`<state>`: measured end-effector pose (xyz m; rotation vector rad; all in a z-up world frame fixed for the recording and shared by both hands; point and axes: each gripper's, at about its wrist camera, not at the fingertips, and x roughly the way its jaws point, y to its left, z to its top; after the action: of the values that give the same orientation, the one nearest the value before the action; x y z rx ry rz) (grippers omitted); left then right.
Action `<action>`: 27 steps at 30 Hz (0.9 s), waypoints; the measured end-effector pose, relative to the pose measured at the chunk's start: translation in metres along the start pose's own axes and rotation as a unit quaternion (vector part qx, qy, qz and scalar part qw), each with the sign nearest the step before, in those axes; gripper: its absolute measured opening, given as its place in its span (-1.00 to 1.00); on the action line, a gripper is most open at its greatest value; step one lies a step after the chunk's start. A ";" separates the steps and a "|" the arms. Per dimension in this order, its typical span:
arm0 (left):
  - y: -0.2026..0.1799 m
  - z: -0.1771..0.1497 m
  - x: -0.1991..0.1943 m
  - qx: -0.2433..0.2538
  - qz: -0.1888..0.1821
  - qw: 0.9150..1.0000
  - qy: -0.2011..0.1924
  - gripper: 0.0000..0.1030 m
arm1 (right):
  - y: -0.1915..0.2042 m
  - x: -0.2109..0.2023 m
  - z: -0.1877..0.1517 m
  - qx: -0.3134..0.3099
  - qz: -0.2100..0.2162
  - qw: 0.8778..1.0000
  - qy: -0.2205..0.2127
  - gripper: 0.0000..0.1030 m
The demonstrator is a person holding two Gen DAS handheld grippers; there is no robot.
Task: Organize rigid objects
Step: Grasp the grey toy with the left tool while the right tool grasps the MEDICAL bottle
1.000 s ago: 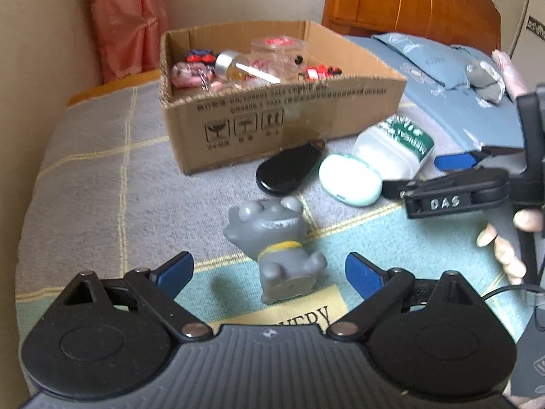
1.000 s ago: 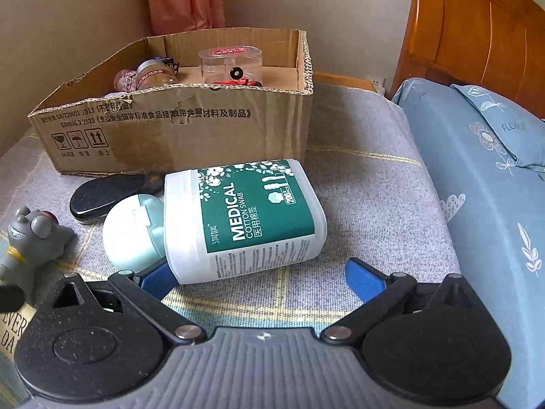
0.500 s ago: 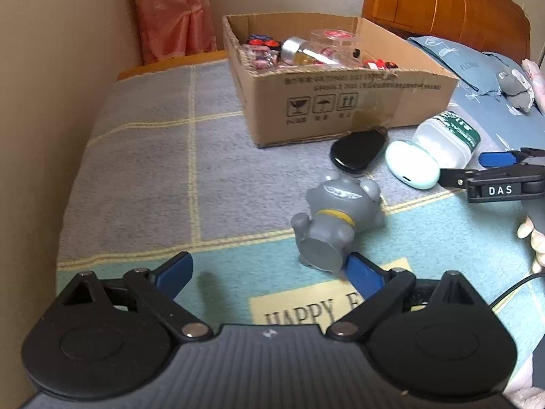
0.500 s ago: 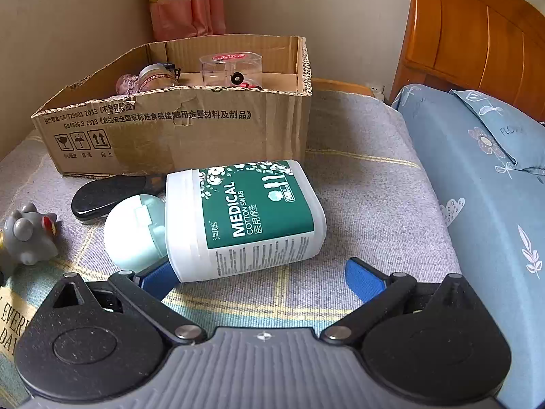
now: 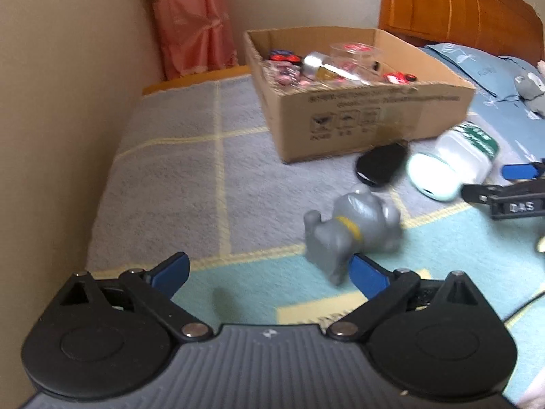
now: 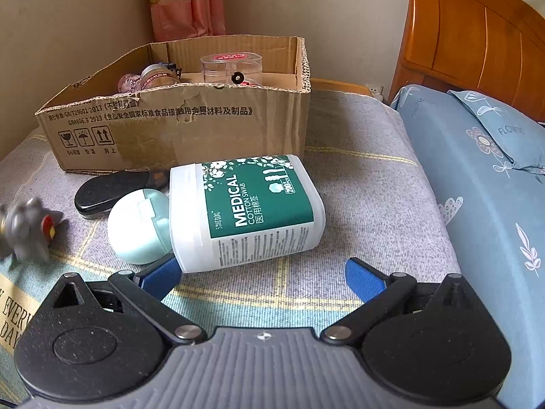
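The left gripper [image 5: 269, 271] has just been opening its jaws wide; nothing is between them. The grey toy [image 5: 352, 230] lies tipped on the bed blanket [image 5: 170, 177], against the right jaw's outer tip. The right gripper [image 6: 262, 272] stands wide open, empty, just before the cotton swab box [image 6: 248, 211], near the cardboard box [image 6: 190, 126].

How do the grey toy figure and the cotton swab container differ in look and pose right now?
The grey toy figure is opaque grey with a yellow collar; the cotton swab container is translucent white with a green printed label. The figure has a lumpy animal shape and looks motion-blurred; the container is boxy and sharp. The figure lies apart, while the container touches a mint round case. Both lie on their sides on the blanket, outside the cardboard box.
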<state>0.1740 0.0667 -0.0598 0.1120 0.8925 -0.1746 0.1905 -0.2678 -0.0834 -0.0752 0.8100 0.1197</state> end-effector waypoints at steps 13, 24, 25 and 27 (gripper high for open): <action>-0.041 0.007 0.011 -0.045 -0.055 0.997 0.029 0.93 | -0.002 -0.001 -0.001 -0.020 0.017 1.000 -0.002 1.00; -0.047 0.017 0.031 -0.120 -0.022 0.992 0.036 0.91 | -0.006 -0.001 0.000 -0.056 0.047 0.997 0.003 1.00; -0.048 0.018 0.033 -0.123 -0.019 0.992 0.036 0.88 | -0.007 0.000 0.000 -0.058 0.049 0.997 0.003 1.00; -0.051 0.020 0.035 -0.123 -0.011 0.992 0.034 0.88 | -0.007 0.000 0.000 -0.062 0.053 0.997 0.001 1.00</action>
<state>0.2006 0.0099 -0.0760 -0.1227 0.9773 -0.0805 0.1912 -0.2749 -0.0832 -0.1490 0.8081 0.2708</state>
